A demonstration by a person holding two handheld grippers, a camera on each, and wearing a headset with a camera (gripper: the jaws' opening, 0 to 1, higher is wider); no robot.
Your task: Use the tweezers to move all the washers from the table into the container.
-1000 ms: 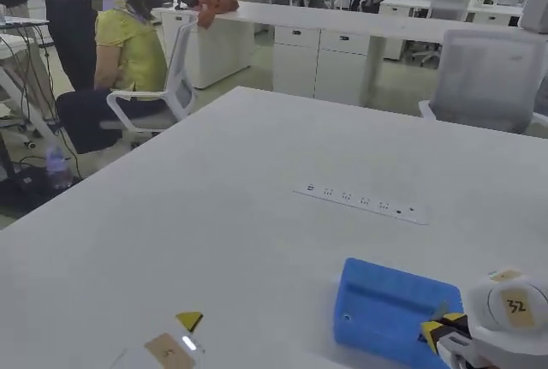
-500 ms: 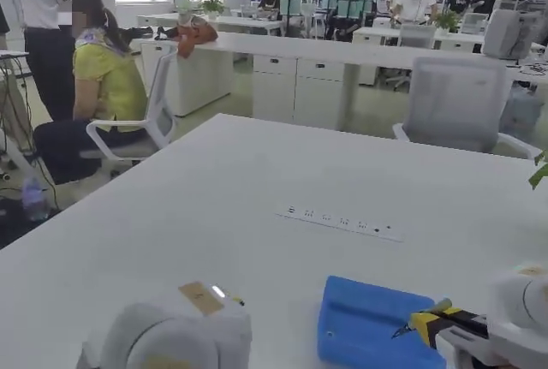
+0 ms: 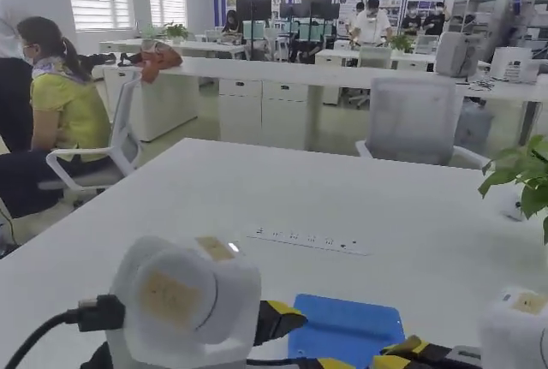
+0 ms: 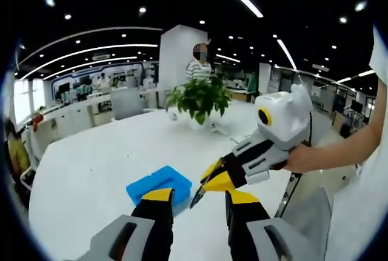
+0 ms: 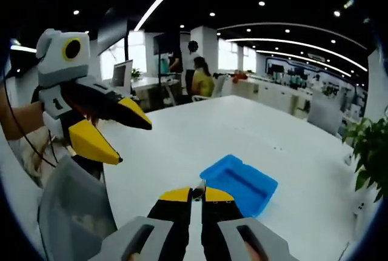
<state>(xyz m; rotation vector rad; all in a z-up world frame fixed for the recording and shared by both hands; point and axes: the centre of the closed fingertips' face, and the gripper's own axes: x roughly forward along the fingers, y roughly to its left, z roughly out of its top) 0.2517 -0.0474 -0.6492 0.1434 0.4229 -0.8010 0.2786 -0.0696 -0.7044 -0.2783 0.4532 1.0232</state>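
Note:
A shallow blue container (image 3: 347,330) (image 4: 159,182) (image 5: 239,182) lies on the white table (image 3: 214,189), just beyond both grippers. My right gripper (image 5: 198,194) (image 3: 411,352) has its jaws pressed together on thin tweezers (image 5: 199,189), whose dark tip (image 4: 197,199) points toward the container. My left gripper (image 4: 200,195) (image 3: 287,322) hovers beside it over the near table, jaws apart with nothing between them. In the right gripper view the left gripper (image 5: 112,129) comes in from the left with its yellow tips spread.
A power strip (image 3: 310,239) lies flat in the table behind the container. A potted plant (image 3: 522,172) (image 4: 200,100) stands at the right edge. A grey chair (image 3: 411,121) sits at the far side, and a seated person (image 3: 60,104) is off to the left.
The head camera has tilted up, so the container sits lower in the picture. My left gripper has risen and now looms large at the bottom left. The right gripper still holds the tweezers.

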